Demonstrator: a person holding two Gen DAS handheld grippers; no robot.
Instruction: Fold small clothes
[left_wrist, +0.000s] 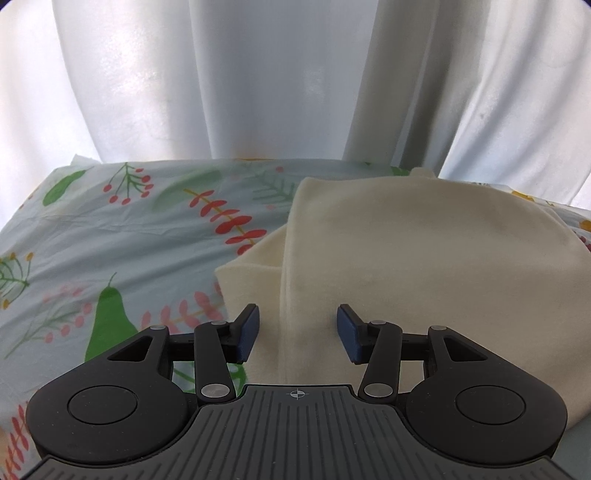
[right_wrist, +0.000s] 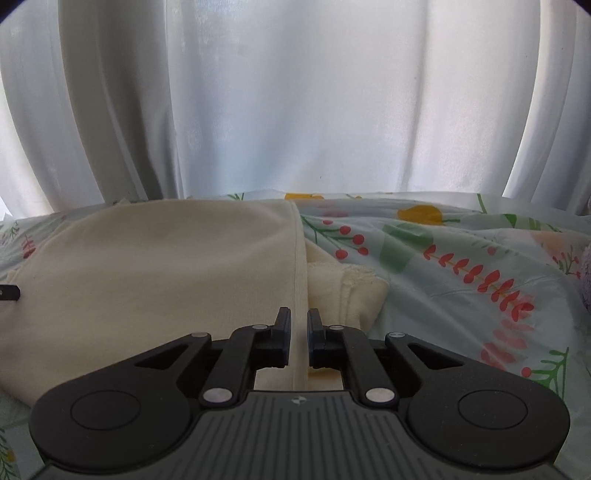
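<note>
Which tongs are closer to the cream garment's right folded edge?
Right. The right tongs are pinched shut on that edge of the cream garment; the left tongs straddle the opposite fold, jaws apart.

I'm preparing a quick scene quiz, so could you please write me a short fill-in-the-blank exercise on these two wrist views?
1. The garment on the table is ____ in colour.
2. The right gripper has its jaws pinched on the garment's ____ edge.
3. The left gripper has its jaws ____, astride a ridge of fabric.
4. Behind the floral tablecloth hangs a white ____.

Missing words: cream; folded; open; curtain
</note>
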